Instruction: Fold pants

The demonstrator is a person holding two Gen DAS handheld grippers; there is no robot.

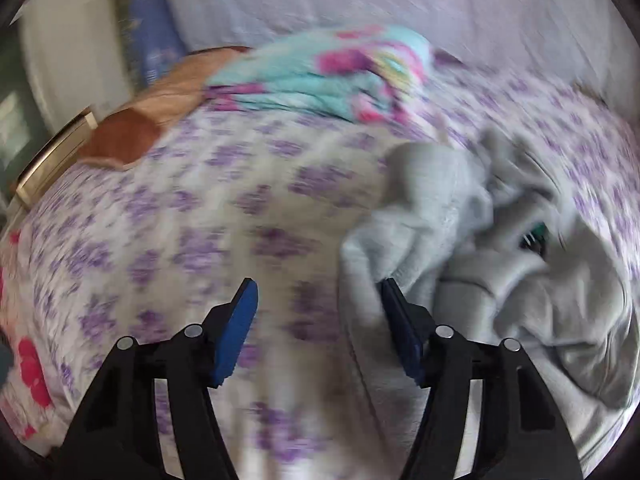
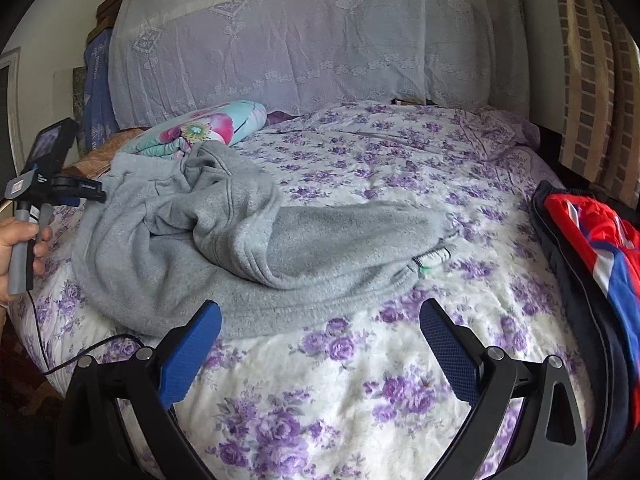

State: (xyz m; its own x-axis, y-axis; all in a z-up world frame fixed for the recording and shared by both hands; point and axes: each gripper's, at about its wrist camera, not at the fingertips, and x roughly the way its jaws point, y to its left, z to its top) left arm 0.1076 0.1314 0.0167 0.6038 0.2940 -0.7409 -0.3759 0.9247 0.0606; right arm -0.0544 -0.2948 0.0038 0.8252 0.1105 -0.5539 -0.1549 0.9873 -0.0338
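Grey fleece pants (image 2: 224, 248) lie crumpled in a heap on the bed, left of middle in the right wrist view. In the blurred left wrist view they (image 1: 500, 240) lie to the right. My left gripper (image 1: 320, 308) is open, its right finger at the pants' left edge, nothing held. It also shows at the far left of the right wrist view (image 2: 76, 192), held in a hand beside the pants. My right gripper (image 2: 320, 332) is open and empty, above the bedspread just in front of the pants' near edge.
The bed has a white bedspread with purple flowers (image 2: 360, 380). A turquoise floral pillow (image 2: 208, 128) lies behind the pants. Red, blue and dark clothes (image 2: 592, 248) lie at the right edge. A lace-covered headboard (image 2: 300, 40) stands behind. A brown cushion (image 1: 132, 136) lies at far left.
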